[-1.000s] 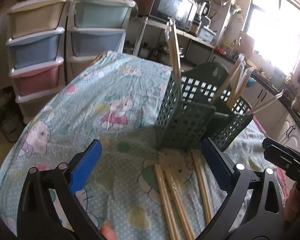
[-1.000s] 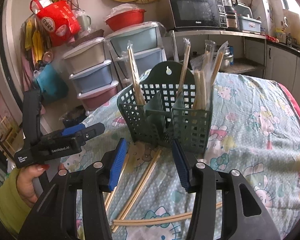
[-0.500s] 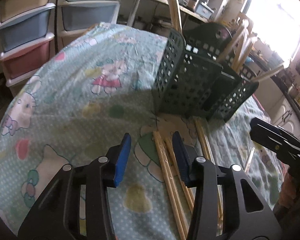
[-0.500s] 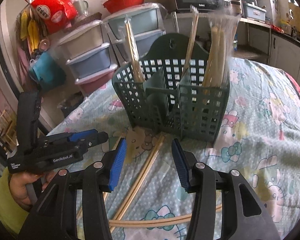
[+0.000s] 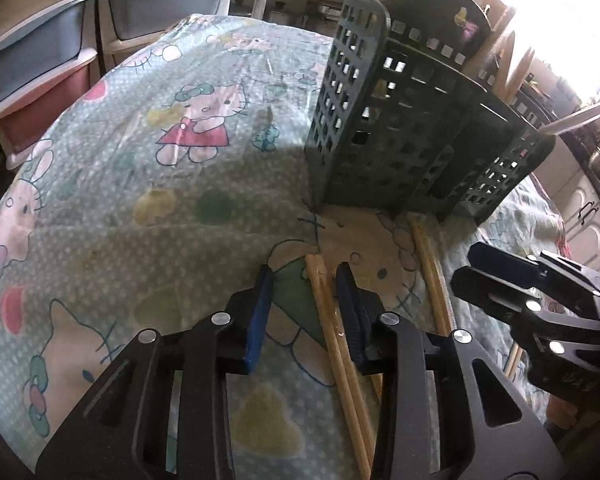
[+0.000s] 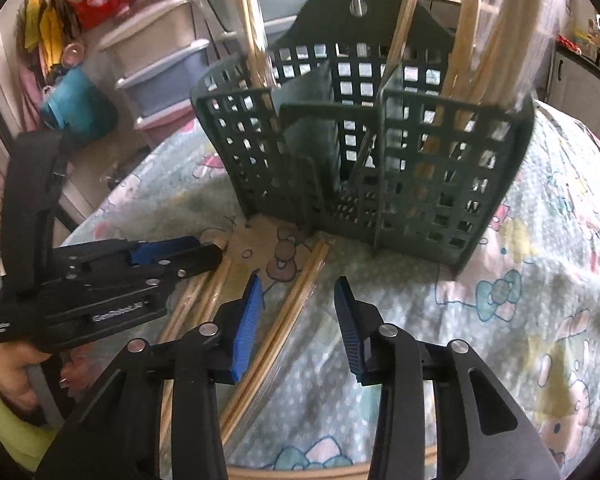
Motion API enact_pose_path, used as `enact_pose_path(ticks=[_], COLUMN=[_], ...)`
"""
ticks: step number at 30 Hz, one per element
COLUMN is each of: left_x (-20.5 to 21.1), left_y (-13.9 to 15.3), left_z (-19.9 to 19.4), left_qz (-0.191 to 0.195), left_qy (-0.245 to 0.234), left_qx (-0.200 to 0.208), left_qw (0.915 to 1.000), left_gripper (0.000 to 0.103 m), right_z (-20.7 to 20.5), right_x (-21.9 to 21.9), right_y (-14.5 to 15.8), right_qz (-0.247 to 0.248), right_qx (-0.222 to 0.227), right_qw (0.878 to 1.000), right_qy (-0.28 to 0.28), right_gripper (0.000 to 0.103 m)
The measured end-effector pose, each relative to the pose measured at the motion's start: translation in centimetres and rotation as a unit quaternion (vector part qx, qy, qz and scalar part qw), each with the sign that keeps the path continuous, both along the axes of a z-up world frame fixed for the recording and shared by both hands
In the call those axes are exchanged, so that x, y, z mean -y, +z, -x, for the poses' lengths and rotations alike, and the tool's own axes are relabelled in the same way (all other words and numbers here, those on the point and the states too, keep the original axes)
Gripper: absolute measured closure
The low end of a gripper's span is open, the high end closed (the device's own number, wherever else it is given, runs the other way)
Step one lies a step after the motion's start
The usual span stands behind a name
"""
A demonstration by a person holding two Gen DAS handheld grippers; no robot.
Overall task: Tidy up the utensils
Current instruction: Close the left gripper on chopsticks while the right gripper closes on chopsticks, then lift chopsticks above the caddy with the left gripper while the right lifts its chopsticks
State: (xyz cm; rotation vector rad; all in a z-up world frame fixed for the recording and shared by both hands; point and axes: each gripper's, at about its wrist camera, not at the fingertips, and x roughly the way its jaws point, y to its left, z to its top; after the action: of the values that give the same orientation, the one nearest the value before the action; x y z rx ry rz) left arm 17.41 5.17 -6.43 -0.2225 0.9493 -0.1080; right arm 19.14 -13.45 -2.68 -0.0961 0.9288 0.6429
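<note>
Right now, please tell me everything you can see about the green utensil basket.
The green utensil basket is dark green, seemingly plastic, with grid-hole walls, inner dividers forming compartments, and a tall arched back panel with a hanging hole. It stands upright on the cartoon-print tablecloth. Plastic-wrapped chopsticks lean out of its compartments. More wrapped chopsticks lie on the cloth before it, one end reaching its base. No gripper touches it.

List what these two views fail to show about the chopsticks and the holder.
- Left wrist view: the left gripper hides the near ends of the chopsticks between its fingers.
- Left wrist view: window glare washes out the chopstick tops above the holder.
- Right wrist view: the chopsticks standing on the right are blurred, uncountable.
</note>
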Motion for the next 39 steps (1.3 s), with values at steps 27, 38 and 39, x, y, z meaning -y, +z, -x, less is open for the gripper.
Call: enact_pose_path(ticks=[27,38,39], left_x=[-2.4,-2.6,-2.5], left_y=[-0.2,5.5,6.0], left_z=[-2.0,0.2,0.4], left_qz=[0.052,0.085,0.086], left_qy=[0.009,-0.005,-0.006], left_qx=[-0.012,0.065,0.072], left_qw=[0.9985,0.9943,0.9937], left_gripper=[0.094,0.098,0.098], right_z=[-1.2,1.6,1.9], right_x=[0.6,1.6,1.7], right_y=[1.8,7.1,7.2], right_qz=[-0.067,-0.118,-0.12], right_qx=[-0.023,0.033,0.038], right_qw=[0.997,0.992,0.992], right_qy=[-0.013,0.015,0.016], right_gripper=[0.095,0.097,0.097])
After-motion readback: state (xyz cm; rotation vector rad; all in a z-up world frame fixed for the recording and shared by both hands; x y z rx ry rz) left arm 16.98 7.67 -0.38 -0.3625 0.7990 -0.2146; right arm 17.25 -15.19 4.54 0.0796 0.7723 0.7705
